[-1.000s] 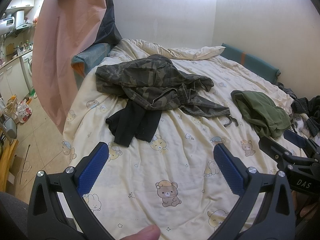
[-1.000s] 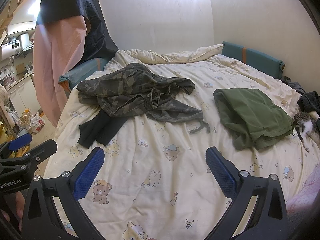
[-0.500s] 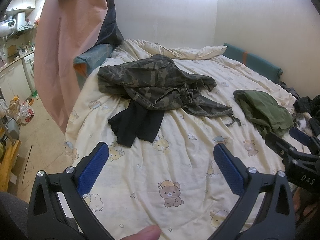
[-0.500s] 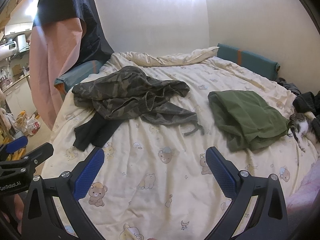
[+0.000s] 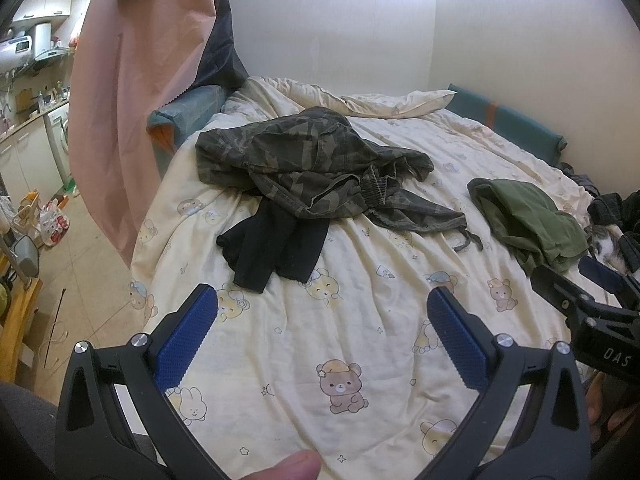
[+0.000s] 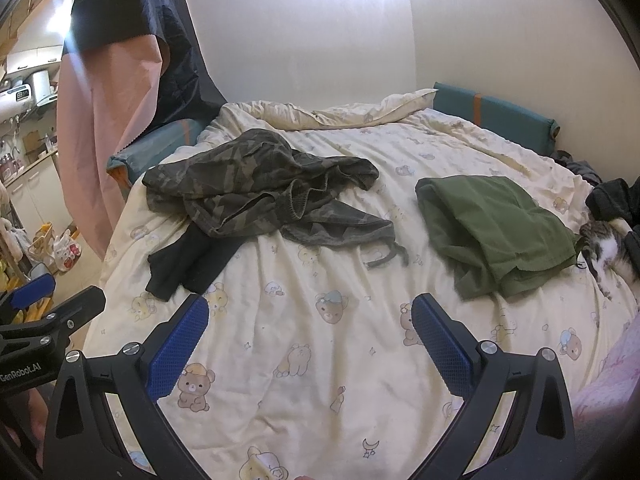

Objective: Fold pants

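Both tools hang over the near, bare part of the bed [image 6: 320,360], the left gripper [image 5: 320,336] and the right gripper [image 6: 310,336] each with jaws spread wide and nothing between them. The camouflage pants [image 5: 316,168] lie crumpled in a heap toward the far left of the bed, partly on top of a black garment [image 5: 272,248], so a pinch taken low at the heap's near edge could catch both layers and drag the black piece along. The heap hides which part is waistband and which is leg; grabbing 2 arbitrary folds would likely lift a tangle rather than a flat panel. A loose strap [image 6: 386,258] trails toward the middle and may snag. The green garment [image 6: 496,232] sits apart on the right, just beside a cat [image 6: 604,252] at the bed's edge; a wide sweep of the right tool could disturb either.
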`<state>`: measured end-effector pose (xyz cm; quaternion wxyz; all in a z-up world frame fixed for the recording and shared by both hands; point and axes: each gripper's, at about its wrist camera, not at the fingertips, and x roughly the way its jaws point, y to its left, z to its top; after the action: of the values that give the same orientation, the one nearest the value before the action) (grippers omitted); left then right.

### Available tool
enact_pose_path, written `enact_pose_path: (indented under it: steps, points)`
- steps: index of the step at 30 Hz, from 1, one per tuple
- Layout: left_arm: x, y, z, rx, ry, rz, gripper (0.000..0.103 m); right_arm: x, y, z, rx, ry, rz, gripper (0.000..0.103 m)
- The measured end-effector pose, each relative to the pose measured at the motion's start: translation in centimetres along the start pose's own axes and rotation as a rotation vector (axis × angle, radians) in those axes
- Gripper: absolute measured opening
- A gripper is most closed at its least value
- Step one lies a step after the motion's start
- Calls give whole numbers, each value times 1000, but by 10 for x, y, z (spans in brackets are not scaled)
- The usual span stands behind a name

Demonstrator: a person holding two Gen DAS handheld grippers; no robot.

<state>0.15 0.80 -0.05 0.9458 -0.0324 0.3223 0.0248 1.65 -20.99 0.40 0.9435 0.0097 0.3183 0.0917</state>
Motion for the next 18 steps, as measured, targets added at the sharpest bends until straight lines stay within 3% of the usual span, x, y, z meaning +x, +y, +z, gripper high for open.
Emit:
enact_pose_path:
  steps: [18]
  points:
    - [0, -1, 0, -6, 6, -1, 103, 1, 3, -3, 2, 7, 11, 103]
